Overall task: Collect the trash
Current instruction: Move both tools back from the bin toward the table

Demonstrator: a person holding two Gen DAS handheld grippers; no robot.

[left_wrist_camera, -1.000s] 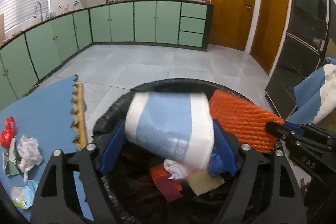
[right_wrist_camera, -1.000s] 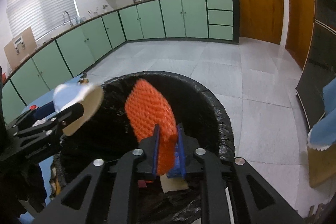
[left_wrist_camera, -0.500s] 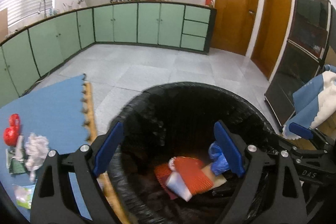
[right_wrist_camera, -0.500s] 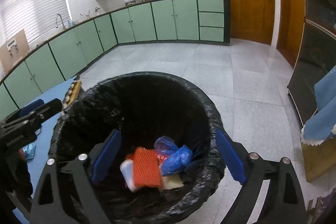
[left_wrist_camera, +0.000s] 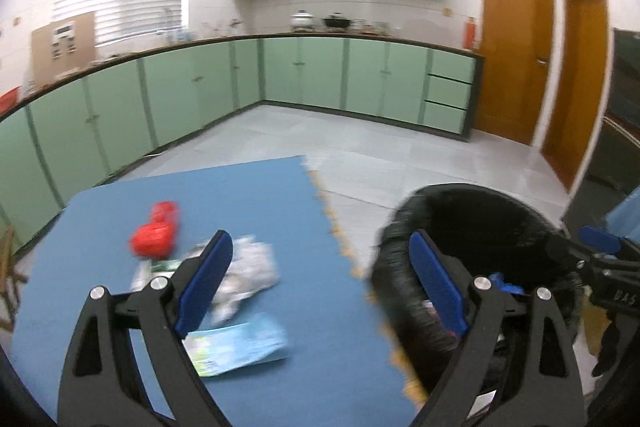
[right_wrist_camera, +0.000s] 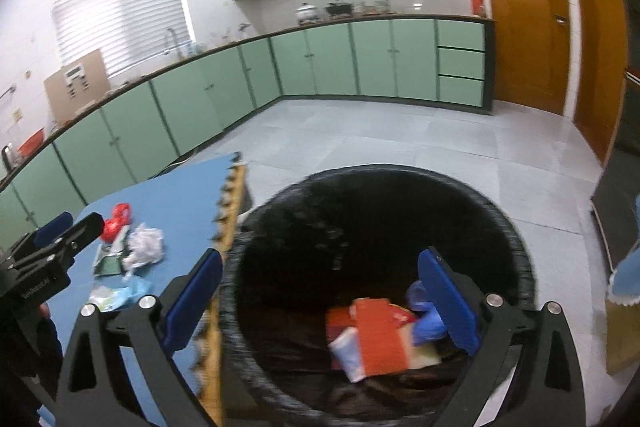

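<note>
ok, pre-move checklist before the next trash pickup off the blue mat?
1. Left hand-held gripper empty: ok, jaws wide, nothing between them.
2. Right hand-held gripper empty: ok, jaws opening, nothing held, over the bin.
3. Dropped items inside the black-lined trash bin: ok, orange mesh piece and blue bag lie at the bottom.
4. Trash left on the blue mat: not ok, red mesh item, crumpled white paper and light blue wrapper remain.
5. Left gripper lined up on a target: cannot tell, view is motion-blurred.
6. Grippers apart from each other: ok.
</note>
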